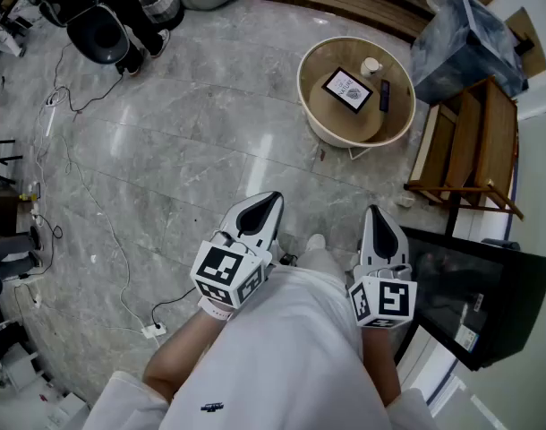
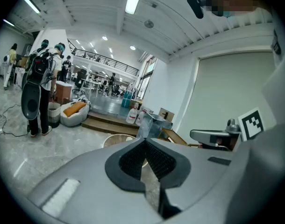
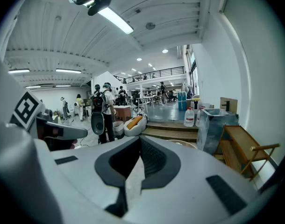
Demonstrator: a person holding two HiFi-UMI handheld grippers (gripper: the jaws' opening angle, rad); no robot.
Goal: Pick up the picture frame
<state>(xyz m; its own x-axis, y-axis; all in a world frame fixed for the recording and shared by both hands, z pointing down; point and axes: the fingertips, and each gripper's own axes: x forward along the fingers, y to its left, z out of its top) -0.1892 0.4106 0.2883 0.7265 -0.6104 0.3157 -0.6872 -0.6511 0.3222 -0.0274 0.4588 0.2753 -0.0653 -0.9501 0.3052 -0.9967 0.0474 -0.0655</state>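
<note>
The picture frame [image 1: 348, 90], dark-edged with a white print, lies flat on a round wooden table [image 1: 317, 115] at the upper right of the head view. A small white cup [image 1: 371, 65] and a dark slim device [image 1: 384, 95] lie beside it. My left gripper [image 1: 271, 201] and right gripper [image 1: 373, 211] are held close to my body, well short of the table, both shut with nothing between the jaws. In the left gripper view the gripper [image 2: 145, 142] points toward the table's rim [image 2: 115, 138]. The right gripper [image 3: 139, 139] has the rim [image 3: 183, 144] just above it.
A wooden folding rack [image 1: 476, 146] and a black panel [image 1: 456, 298] stand to the right. A grey translucent bin [image 1: 463, 36] sits behind the table. Cables and a power strip [image 1: 152, 331] trail over the marble floor on the left. A person's legs [image 1: 139, 25] stand far left.
</note>
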